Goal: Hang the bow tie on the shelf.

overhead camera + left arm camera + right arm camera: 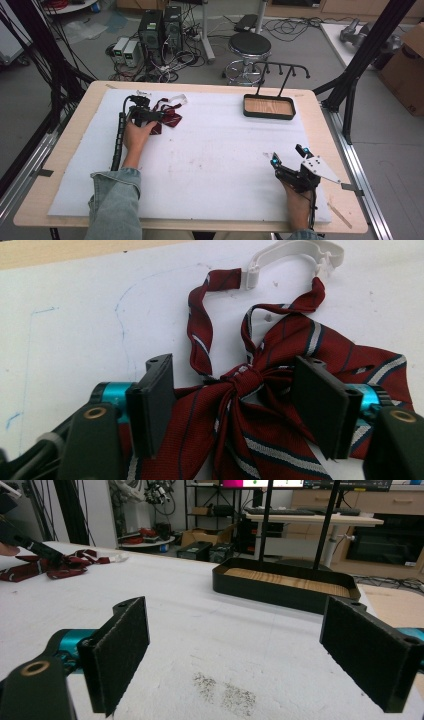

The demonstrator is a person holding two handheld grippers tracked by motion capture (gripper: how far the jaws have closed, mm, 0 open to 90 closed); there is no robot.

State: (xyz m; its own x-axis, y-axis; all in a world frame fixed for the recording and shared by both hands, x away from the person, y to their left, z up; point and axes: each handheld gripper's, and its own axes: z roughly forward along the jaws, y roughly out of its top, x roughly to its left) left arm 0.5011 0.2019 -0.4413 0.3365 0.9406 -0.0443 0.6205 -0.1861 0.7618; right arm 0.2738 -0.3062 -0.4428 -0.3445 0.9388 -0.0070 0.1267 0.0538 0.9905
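Bow tie [260,405]: far-left on white foam mat [210,160], soft, light, floppy; best gripped at centre knot [246,376]. Left gripper [245,405] jaws spread, straddling knot, not yet pinching. Right gripper [240,650] wide open, nothing between. Black tray [268,106] far right, wood base, nothing inside.

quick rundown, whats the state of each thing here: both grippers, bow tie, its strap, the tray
left gripper: open, jaws astride the bow tie's knot
right gripper: open, nothing between the jaws
bow tie: lying flat, knotted
white strap: lying in a loop beyond the bow
tray: empty
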